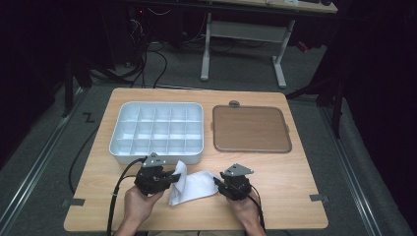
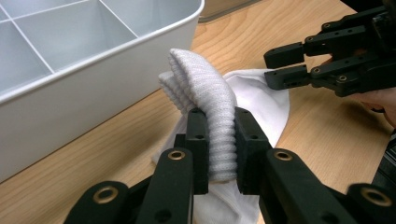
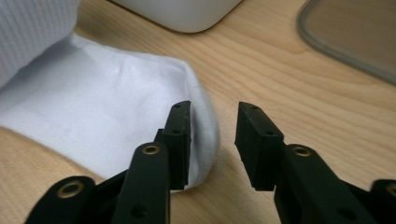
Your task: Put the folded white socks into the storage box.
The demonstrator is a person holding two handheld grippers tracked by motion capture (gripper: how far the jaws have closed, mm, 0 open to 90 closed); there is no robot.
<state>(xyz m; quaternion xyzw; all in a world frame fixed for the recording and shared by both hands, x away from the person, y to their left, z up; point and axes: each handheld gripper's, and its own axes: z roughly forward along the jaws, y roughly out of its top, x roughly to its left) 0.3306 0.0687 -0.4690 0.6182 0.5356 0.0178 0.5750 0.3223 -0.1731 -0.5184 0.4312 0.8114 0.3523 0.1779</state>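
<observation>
Pale wood-grain tabletop (image 1: pixel 275 172) up close, and the left gripper (image 2: pixel 219 140) clamps the ribbed cuff of a soft white sock (image 2: pixel 210 102), which lies on the near edge between both hands. Right gripper (image 3: pixel 212 135) stands parted, bare, straddling the sock's smooth toe end. Beyond sit a glossy white compartment tray (image 1: pixel 196 156) and flat brown lid (image 1: pixel 251 129).

I am looking at a white sock (image 1: pixel 189 186) lying on the wooden table near its front edge, just in front of the divided tray. Its smooth foot is lying flat and spreading toward my right, while its ribbed cuff (image 2: pixel 205 100) is standing lifted, folded double and arching over toward the tray.
</observation>
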